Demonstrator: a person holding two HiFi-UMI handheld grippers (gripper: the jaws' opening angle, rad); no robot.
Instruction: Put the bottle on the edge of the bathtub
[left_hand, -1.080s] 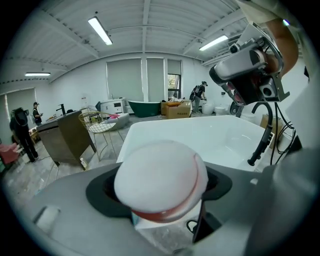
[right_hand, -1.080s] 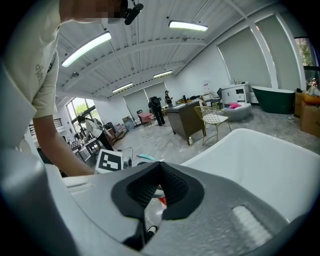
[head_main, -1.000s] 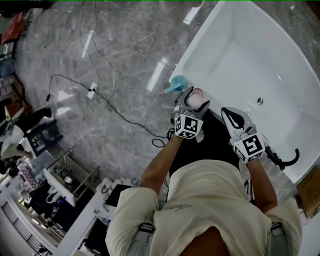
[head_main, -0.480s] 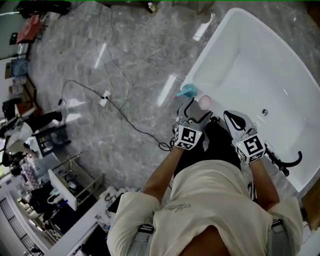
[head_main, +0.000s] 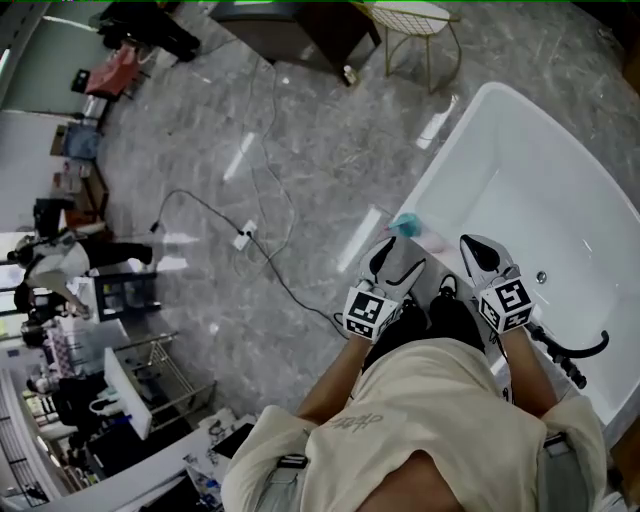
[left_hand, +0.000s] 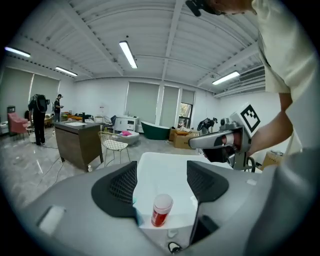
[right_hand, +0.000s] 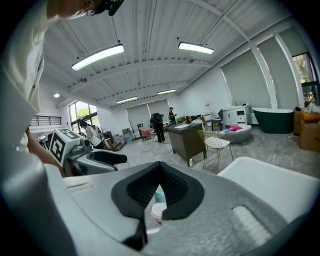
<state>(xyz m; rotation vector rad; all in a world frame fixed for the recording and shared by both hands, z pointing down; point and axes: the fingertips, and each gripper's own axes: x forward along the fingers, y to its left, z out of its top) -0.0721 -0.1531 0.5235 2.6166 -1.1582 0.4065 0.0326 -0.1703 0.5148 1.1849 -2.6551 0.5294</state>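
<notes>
Bottle (left_hand: 161, 210), label unreadable, on bathtub edge (left_hand: 180, 219), left claw (left_hand: 162, 176) closing empty, right claw (right_hand: 159, 176) clenched

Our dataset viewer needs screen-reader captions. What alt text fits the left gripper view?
A small bottle with a red label and pale cap stands on the rim of the white bathtub, seen between the black jaws of the left gripper, which are apart, closing and not touching it. The right gripper shows at right.
</notes>
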